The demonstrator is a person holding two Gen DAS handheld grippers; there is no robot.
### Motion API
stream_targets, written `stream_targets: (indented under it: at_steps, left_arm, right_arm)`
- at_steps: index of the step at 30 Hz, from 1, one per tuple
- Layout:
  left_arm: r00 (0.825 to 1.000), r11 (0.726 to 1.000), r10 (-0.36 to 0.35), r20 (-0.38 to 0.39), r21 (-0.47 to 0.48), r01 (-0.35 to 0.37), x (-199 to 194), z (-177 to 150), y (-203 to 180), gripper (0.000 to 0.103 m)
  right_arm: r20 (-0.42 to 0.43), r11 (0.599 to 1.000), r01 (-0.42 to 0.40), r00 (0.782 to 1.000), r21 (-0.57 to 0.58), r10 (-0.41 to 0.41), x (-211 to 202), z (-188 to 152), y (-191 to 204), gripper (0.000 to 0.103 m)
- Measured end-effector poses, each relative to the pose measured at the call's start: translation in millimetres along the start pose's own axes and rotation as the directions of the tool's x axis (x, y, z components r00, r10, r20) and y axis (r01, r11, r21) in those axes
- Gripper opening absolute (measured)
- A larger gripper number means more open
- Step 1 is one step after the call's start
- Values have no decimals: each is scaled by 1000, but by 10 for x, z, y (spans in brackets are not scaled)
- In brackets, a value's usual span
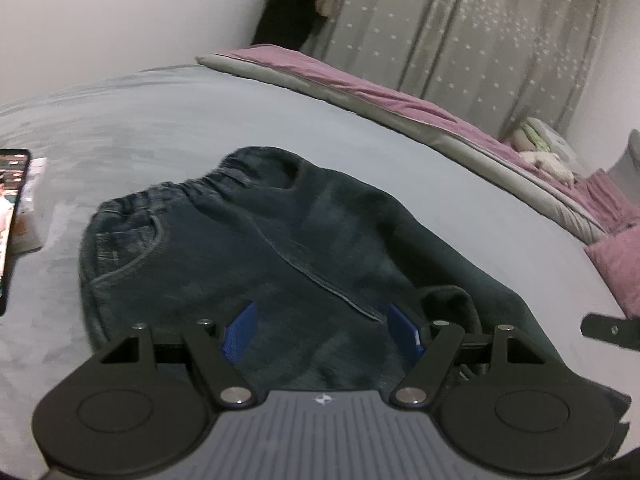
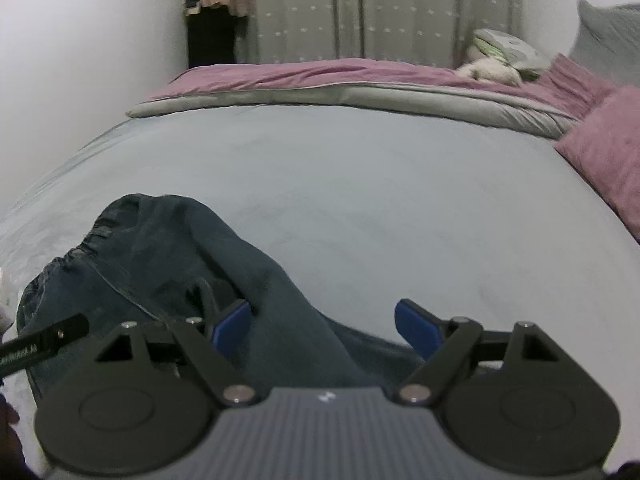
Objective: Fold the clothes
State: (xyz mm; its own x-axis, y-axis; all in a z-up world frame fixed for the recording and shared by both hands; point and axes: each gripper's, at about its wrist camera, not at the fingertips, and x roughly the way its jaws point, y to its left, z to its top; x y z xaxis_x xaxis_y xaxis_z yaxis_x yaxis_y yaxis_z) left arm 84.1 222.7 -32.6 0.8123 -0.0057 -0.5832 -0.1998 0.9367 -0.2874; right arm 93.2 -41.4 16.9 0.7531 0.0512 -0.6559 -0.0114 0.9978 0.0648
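Jeans (image 1: pixel 248 248): we see them flat on the bed (image 1: pixel 160 120), under both tongs.
Left tongs (image 1: pixel 322 330): released, empty.
Right tongs (image 2: pixel 324 328): released, straddling a leg.
Advice: we should pinch both hems evenly, then fold toward the waistband.

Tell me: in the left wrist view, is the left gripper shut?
No. The left gripper has its blue fingers spread wide over the jeans.

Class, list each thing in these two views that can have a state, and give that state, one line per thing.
jeans: lying on the bed, partly folded, bunched at the right
left gripper: open, over the jeans
right gripper: open, over a jeans leg
phone: screen lit
quilt: pushed to the bed's far side
curtains: drawn
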Motion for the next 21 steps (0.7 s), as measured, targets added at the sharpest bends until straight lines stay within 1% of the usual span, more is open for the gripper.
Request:
stream_targets:
  at_steps: [10,14,16,21]
  left_arm:
    - [997,995,-75,-22,57,76,11,-144,-319,71]
    - [994,990,-108,-29,82,110,21,-203,-440,71]
    - [991,987,-127,-32,91,129,21,-229,-490,71]
    - [987,982,-154,-42,107,158,29,-294,-574,71]
  right_arm:
    - [14,997,5,1000,78,-6,-275,-457,-475,87]
    - [-38,997,21,999,79,-18,-209,-546,-606,87]
    - [-34,997,16,999,79,-13,-207,-559,-663,87]
    - [-68,995,19,998,94,-13,-186,-650,-824,88]
